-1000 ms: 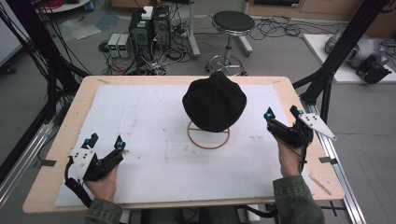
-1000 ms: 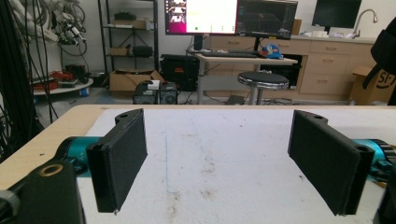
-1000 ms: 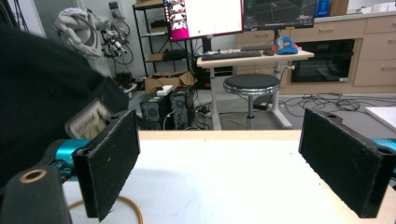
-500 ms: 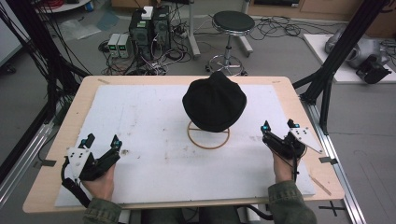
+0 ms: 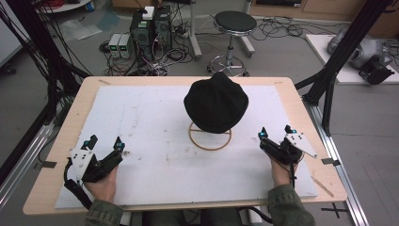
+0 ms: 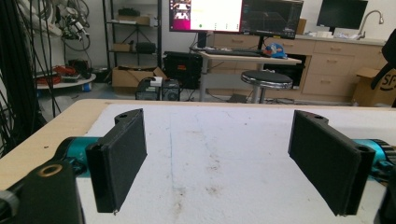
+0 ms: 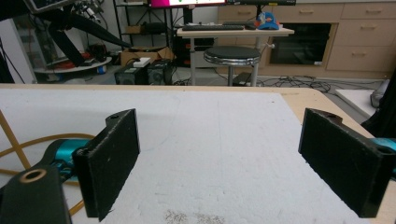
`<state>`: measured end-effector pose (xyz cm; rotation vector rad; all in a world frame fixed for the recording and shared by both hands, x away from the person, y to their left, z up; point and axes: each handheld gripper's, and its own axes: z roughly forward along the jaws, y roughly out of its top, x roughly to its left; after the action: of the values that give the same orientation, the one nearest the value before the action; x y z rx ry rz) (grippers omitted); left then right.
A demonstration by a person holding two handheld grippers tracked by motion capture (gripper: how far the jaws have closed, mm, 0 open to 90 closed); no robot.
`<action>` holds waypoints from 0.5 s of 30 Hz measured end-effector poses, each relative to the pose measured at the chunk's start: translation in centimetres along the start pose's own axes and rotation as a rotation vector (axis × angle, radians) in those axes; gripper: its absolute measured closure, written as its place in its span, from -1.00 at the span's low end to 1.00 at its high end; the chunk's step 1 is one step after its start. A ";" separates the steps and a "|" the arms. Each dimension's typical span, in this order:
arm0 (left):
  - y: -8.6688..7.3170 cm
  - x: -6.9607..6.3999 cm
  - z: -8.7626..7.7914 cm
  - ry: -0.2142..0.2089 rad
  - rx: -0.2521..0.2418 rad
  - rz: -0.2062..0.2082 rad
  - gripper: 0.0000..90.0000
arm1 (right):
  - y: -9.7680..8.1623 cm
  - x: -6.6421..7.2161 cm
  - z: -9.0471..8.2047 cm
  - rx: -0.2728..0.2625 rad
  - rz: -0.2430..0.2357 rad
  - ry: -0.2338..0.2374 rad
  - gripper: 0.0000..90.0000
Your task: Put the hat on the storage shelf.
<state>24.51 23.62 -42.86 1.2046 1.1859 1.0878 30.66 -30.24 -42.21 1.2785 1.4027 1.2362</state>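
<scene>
A black knit hat (image 5: 216, 102) sits on a thin wooden stand whose ring base (image 5: 210, 141) rests on the white mat (image 5: 155, 132). My left gripper (image 5: 104, 142) lies low at the mat's near left, jaws wide apart and nothing between them; the left gripper view shows bare mat (image 6: 215, 158) between its black pads (image 6: 119, 161). My right gripper (image 5: 275, 132) rests at the near right, just right of the ring base, open and empty. The right gripper view shows the wooden ring (image 7: 28, 144) at its left edge.
The mat covers a wooden table (image 5: 61, 136). Black frame posts (image 5: 334, 70) stand at both sides. Behind the table are a round stool (image 5: 234, 23), computer boxes (image 5: 150, 23) and cables on the floor.
My right gripper has drawn back toward the near edge and lowered to the mat. The left gripper has shifted slightly nearer as well. Both stay open.
</scene>
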 end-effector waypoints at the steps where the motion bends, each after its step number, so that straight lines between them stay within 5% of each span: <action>1: 0.0 0.0 0.0 0.000 0.000 0.000 -0.57 | 0.0 -0.1 0.0 0.000 0.001 0.002 -0.74; 15: -0.1 -0.1 0.0 -0.005 0.005 -0.006 -0.57 | 0.0 -0.1 0.0 -0.002 -0.012 0.012 -0.74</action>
<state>24.50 23.52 -42.92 1.2059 1.1883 1.0773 30.69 -30.31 -42.25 1.2614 1.4151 1.2395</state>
